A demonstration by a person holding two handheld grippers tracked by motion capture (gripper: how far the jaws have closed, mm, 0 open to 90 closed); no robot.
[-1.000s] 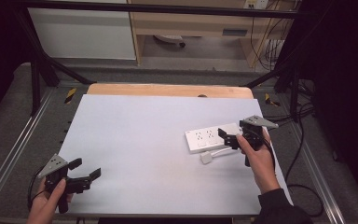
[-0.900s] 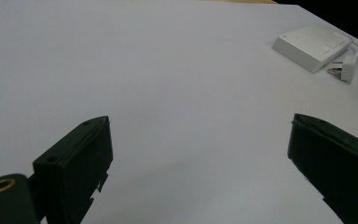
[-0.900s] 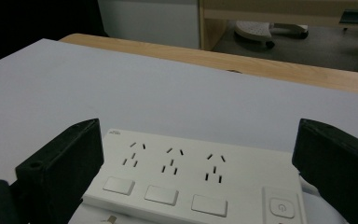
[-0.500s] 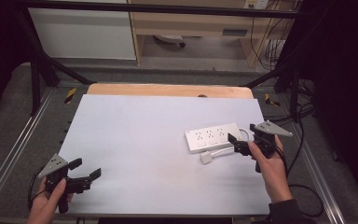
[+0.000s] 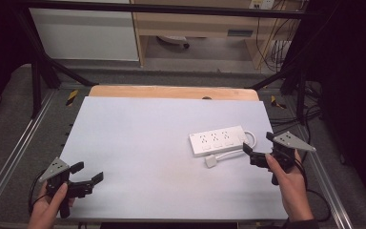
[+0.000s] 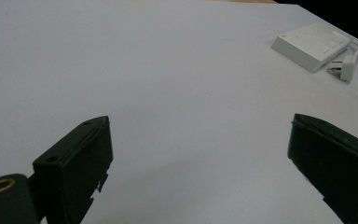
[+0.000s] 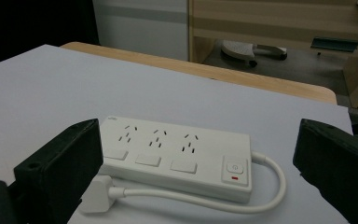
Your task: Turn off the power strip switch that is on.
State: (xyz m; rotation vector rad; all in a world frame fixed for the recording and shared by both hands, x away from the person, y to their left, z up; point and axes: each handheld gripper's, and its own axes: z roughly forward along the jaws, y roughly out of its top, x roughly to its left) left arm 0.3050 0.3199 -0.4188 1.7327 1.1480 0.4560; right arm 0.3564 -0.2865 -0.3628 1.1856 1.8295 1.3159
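Note:
A white power strip [image 5: 218, 140] lies on the right part of the pale table top [image 5: 147, 143], its three socket groups and switch facing up. Its white cable loops round the right end and ends in a plug [image 5: 211, 161] lying in front of the strip. My right gripper [image 5: 252, 155] is open, just right of the strip and plug and apart from them; in the right gripper view the strip [image 7: 177, 156] and plug [image 7: 94, 193] sit between its jaws, farther off. My left gripper [image 5: 88, 174] is open at the table's front left, holding nothing; the strip [image 6: 310, 44] shows far off.
A wooden board edge [image 5: 171, 91] runs along the table's back. Metal rails [image 5: 14, 157] flank both sides. Behind stand a white cabinet [image 5: 83, 33] and a wooden shelf unit [image 5: 205, 24], with cables [image 5: 276, 43] hanging at the back right.
My right gripper has drawn back to the right and toward the front, away from the power strip. The left gripper has stayed put.

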